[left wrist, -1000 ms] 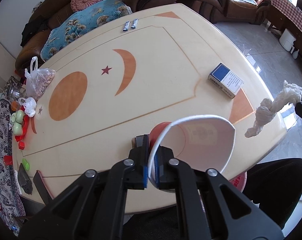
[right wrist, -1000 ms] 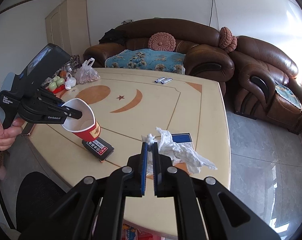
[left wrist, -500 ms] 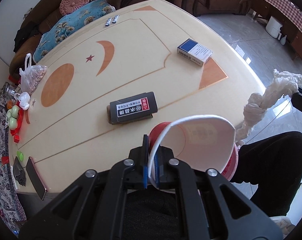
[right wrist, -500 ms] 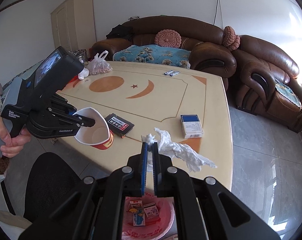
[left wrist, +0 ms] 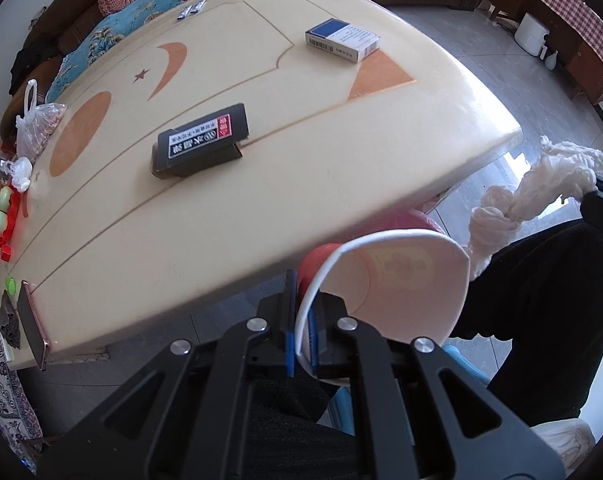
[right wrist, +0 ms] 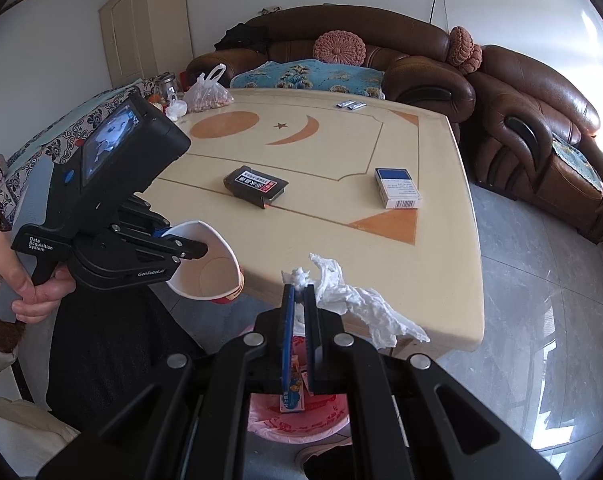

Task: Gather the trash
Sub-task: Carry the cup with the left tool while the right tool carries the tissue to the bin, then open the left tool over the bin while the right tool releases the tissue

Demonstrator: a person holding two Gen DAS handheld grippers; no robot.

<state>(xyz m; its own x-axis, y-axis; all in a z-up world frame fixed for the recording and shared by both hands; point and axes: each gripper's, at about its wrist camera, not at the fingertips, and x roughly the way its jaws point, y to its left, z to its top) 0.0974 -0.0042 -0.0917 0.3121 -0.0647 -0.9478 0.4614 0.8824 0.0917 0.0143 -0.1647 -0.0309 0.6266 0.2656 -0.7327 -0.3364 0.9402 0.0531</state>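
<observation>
My left gripper (left wrist: 300, 280) is shut on the rim of a red paper cup (left wrist: 397, 280), white inside, squashed to a point; the cup (right wrist: 209, 268) hangs off the table's near edge. My right gripper (right wrist: 298, 286) is shut on a crumpled white tissue (right wrist: 361, 308), which trails to the right; the tissue (left wrist: 541, 188) also shows at the right of the left wrist view. Below both, a bin with a pink liner (right wrist: 301, 420) stands on the floor by the table, with small cartons inside. On the table lie a black box (left wrist: 201, 144) and a blue-and-white box (left wrist: 341, 40).
The cream table (right wrist: 333, 184) also carries a bag of nuts (right wrist: 207, 94), two small sachets (right wrist: 350, 105) and clutter at its left end, with a phone (left wrist: 33, 324) near the edge. Brown sofas (right wrist: 533, 128) stand behind and right. A person's dark trousers (left wrist: 541, 320) are beside the bin.
Both grippers have drawn back from over the table past its near edge and sunk, each keeping its hold. The pink-lined bin has come into view beneath the right gripper.
</observation>
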